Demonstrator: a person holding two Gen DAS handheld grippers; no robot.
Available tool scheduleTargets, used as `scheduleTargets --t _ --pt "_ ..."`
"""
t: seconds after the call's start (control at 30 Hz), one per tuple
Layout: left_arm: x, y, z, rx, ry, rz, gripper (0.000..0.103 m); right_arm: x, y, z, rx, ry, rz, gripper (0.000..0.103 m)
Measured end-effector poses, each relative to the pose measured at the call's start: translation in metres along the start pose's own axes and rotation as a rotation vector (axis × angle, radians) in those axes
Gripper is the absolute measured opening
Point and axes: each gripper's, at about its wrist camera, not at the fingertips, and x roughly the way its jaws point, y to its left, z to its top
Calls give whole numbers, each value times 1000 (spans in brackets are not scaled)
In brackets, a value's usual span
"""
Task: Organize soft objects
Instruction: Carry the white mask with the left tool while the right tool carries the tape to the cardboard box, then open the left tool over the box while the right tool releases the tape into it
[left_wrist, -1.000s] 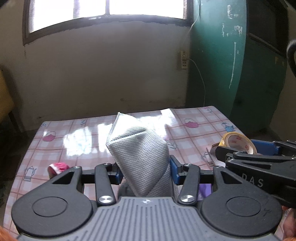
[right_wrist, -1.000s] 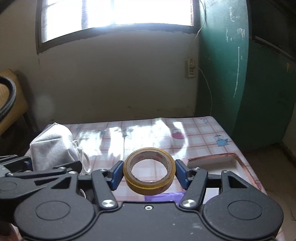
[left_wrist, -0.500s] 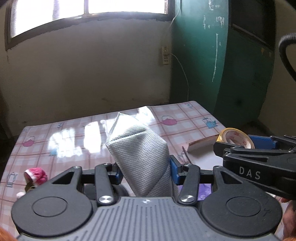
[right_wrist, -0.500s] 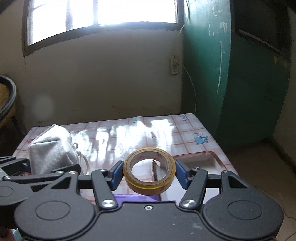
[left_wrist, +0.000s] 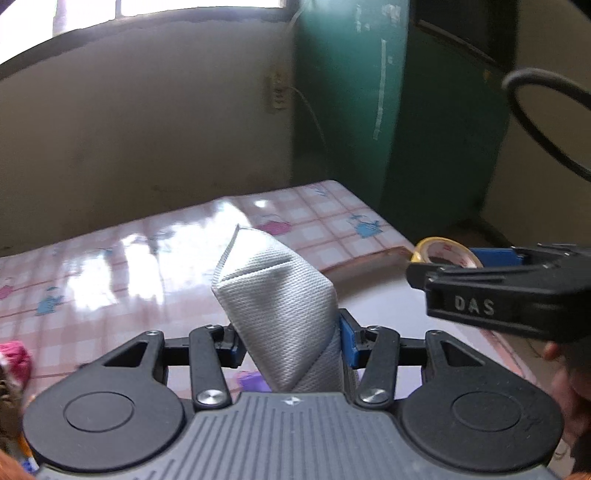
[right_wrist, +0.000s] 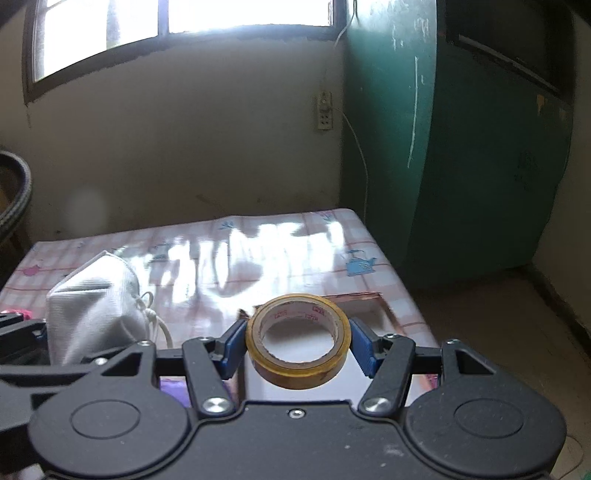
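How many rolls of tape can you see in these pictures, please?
1. The roll of tape is clamped in the right gripper, above a shallow tray near the table's right edge. Others may be hidden behind the grippers.

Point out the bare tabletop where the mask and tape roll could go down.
The widest free patch is the sunlit checked tablecloth beyond both tools, up to the wall-side edge. The shallow tray by the right edge looks bare too. It is crowded close in: the left tool holds the mask, the right tool the tape roll.
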Motion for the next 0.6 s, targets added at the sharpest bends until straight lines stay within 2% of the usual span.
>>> scheduleTargets --t 0.27,0.37,0.43,0.5,0.6 --pt "31 -31 -1 0 9 -129 52 26 -30 -5 15 52 -21 71" --pt "40 -41 -2 17 15 -144 60 35 -37 -6 10 63 -24 73" --pt "39 -41 -4 9 -1 -151 75 36 -43 -6 23 60 -19 73" --pt "38 -39 -5 1 -11 -140 82 35 -45 -5 30 53 -2 76" --pt "37 -36 -3 -10 -12 -138 84 30 -42 -3 18 37 -6 77"
